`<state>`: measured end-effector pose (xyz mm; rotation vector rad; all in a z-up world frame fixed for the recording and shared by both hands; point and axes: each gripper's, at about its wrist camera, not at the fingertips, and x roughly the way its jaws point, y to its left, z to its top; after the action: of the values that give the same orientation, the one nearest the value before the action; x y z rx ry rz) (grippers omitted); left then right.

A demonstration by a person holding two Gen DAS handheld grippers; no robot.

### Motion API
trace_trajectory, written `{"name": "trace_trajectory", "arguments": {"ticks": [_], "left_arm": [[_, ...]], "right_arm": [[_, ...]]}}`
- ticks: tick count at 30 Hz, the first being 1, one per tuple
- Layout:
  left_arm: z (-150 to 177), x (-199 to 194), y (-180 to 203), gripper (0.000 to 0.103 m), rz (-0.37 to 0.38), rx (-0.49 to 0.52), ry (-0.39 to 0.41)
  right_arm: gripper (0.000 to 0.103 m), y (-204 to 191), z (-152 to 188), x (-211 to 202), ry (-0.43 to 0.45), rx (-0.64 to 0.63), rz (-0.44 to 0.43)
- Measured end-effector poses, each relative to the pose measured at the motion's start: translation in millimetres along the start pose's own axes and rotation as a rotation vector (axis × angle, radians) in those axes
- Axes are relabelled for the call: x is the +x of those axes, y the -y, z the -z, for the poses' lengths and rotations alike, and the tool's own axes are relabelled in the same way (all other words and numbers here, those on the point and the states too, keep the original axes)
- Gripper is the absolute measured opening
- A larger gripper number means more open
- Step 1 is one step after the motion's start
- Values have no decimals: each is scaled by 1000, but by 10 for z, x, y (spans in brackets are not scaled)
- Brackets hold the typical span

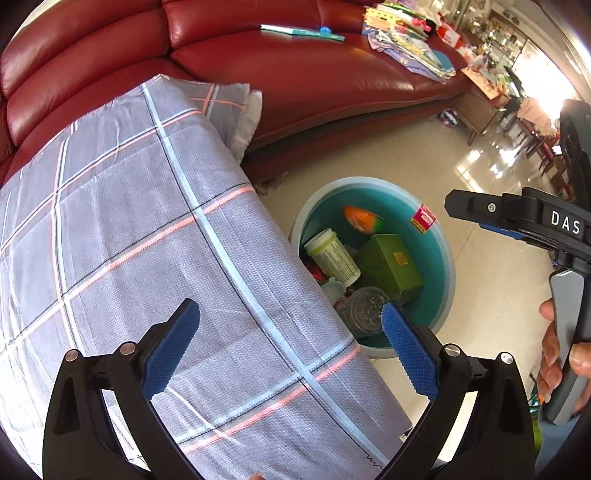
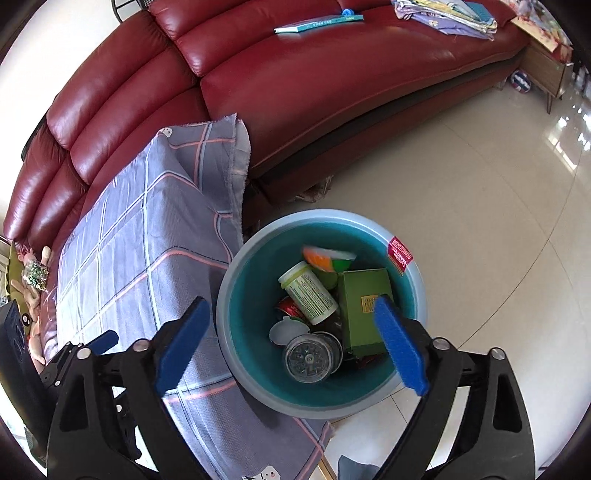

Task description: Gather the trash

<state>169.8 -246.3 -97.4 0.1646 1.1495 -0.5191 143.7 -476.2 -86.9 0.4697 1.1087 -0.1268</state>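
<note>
A teal bucket (image 1: 448,266) (image 2: 225,295) stands on the floor beside the cloth-covered table. In it lie a white bottle with a green label (image 1: 332,256) (image 2: 308,293), a green box (image 1: 391,266) (image 2: 358,317), a clear round jar (image 1: 364,310) (image 2: 312,356), a red can (image 2: 290,306) and a blurred orange-green wrapper (image 1: 360,218) (image 2: 325,258). My left gripper (image 1: 291,310) is open over the table's edge, with nothing between its pads. My right gripper (image 2: 291,302) (image 1: 517,218) hangs open above the bucket, also holding nothing.
A checked grey cloth (image 1: 129,221) (image 2: 147,240) covers the table. Behind it curves a red leather sofa (image 1: 295,74) (image 2: 332,81) with a book (image 1: 301,32) and a pile of fabrics (image 1: 406,48). A ball (image 2: 520,80) lies by a wooden cabinet. A hand (image 1: 554,354) holds the right gripper's handle.
</note>
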Motion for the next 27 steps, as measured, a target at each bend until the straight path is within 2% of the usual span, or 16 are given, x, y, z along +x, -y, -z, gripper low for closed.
{"name": "trace_trajectory", "arguments": {"ticks": [3, 5, 10, 27], "left_arm": [[31, -38, -42, 99, 7, -8, 3], [65, -77, -59, 99, 5, -7, 7], [140, -203, -83, 99, 4, -9, 23], [530, -879, 69, 99, 6, 8, 105]], "right_arm": [[94, -122, 78, -1, -17, -75, 64], [95, -161, 151, -21, -25, -102, 75], [95, -153, 289, -117, -30, -97, 93], [96, -348, 871, -889, 62, -172, 180]]}}
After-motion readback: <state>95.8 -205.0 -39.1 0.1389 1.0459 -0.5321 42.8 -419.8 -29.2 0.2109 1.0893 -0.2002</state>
